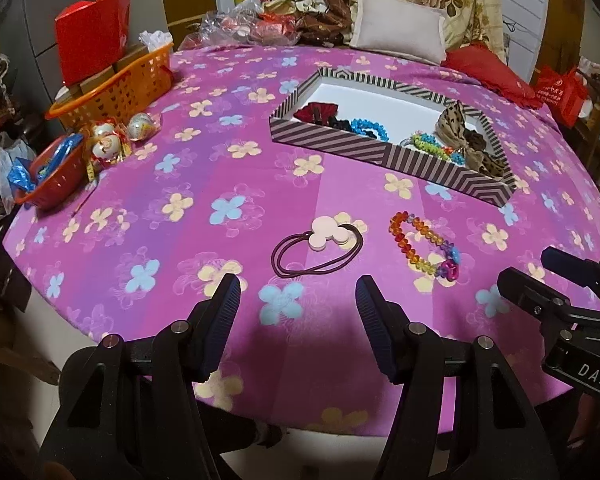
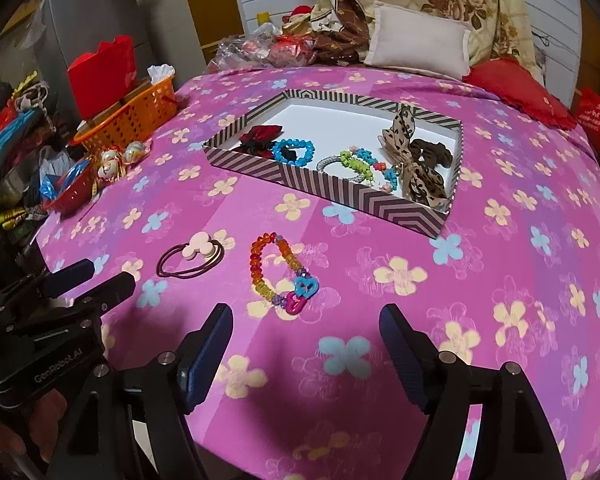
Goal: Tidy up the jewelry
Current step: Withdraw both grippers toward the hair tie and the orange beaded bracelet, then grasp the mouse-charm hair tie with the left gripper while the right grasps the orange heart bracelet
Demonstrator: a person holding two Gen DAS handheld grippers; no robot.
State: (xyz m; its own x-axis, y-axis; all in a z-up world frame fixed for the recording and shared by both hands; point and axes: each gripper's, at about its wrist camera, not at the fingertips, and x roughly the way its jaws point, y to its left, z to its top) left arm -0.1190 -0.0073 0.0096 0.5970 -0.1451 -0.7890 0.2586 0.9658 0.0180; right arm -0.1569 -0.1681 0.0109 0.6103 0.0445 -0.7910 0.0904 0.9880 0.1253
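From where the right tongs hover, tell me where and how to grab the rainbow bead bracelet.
Take the rainbow bead bracelet across its single strand of orange and yellow beads on the left side, coming straight down from above. It lies flat on the purple flowered cloth, so nothing gives a side approach. The blue and pink heart charms look bulkier and likely to slip. The right tongs are open and empty.

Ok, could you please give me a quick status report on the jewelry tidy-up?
Left gripper and right gripper open, empty. Rainbow bead bracelet and brown hair tie with white charm lie outside striped box. Path clear.
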